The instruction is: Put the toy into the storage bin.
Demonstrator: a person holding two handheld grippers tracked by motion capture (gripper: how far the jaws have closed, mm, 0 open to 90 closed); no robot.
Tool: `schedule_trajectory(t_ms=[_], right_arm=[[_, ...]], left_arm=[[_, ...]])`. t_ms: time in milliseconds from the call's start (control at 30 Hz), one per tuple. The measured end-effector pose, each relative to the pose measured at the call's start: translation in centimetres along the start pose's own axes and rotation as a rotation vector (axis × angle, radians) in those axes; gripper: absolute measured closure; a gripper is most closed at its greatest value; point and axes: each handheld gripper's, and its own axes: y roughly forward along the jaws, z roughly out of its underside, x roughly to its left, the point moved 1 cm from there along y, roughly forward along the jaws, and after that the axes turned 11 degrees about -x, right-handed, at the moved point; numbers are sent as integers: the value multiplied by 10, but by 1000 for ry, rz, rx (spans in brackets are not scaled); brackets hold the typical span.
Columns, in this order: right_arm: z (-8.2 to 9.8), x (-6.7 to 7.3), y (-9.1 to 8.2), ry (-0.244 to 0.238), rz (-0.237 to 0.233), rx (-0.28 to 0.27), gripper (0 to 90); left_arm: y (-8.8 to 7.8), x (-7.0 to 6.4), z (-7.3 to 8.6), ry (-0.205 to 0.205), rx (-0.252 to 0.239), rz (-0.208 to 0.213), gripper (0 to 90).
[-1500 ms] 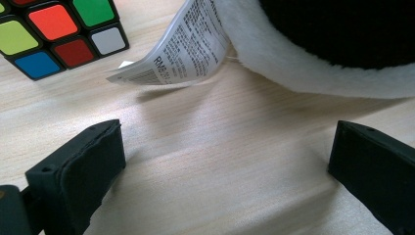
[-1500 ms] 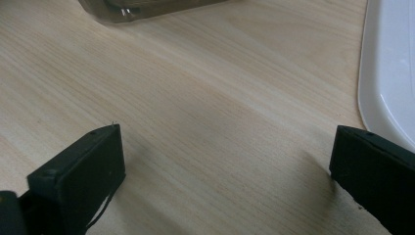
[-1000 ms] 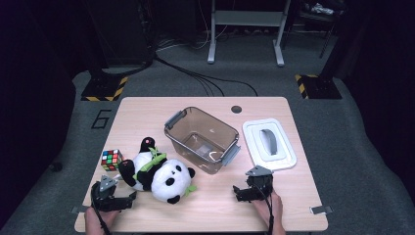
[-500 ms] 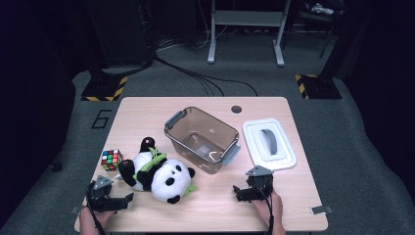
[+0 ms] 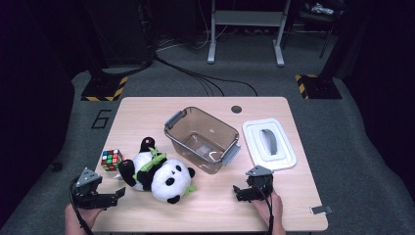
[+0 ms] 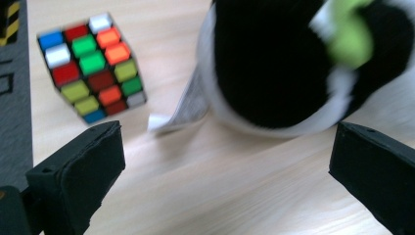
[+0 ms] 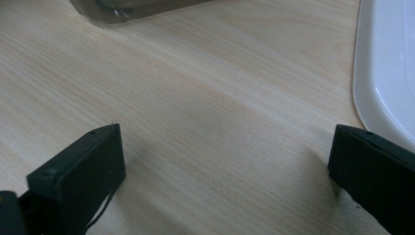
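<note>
In the left gripper view the panda toy [image 6: 274, 63] is blurred and cut off by the top and right edges. In the right gripper view the clear bin [image 7: 132, 7] and the white lid [image 7: 386, 63] are cut off by the frame.

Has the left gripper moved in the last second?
Yes. The left gripper has slid toward the table's near edge, farther from the cube.

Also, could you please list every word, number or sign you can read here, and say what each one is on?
"6": a large dark numeral on the grey floor beside the table's far left corner.
The white tag on the plush panda: printed, but too blurred to read.
Nothing else is legible.
</note>
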Motion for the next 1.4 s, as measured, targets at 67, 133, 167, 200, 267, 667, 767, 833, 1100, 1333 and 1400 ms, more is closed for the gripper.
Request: schedule_trajectory(t_ms=[67,133,167,200,267,667,767,833,1100,1333,1400], right_arm=[[0,0,0,0,0,0,0],[0,0,0,1,0,0,0],[0,0,0,1,1,-1,0],[0,0,0,1,1,-1,0],[0,0,0,1,1,0,0],[0,-1,0,-8,-3,1,0],[0,0,0,0,1,-1,0],[0,0,0,-1,0,0,0],[0,-1,0,-11,-4,-1,0],[0,-1,0,-11,-4,-1,0],[0,-1,0,-10,-4,-1,0]], left_arm=[[-3,-4,-11,20,-14,-1,0],[-5,-8,-23,36,-30,7,0],[-5,-10,-27,44,-34,10,0],[-5,-11,-32,50,-39,15,0],[-3,-15,-40,70,-42,22,0],[26,-44,-71,121,-36,103,0],[38,-50,-73,124,-18,121,0],[46,-53,-75,135,-9,129,0],[68,-64,-80,151,12,145,0],[79,-70,-78,170,36,134,62],[80,-71,-79,176,43,132,84]])
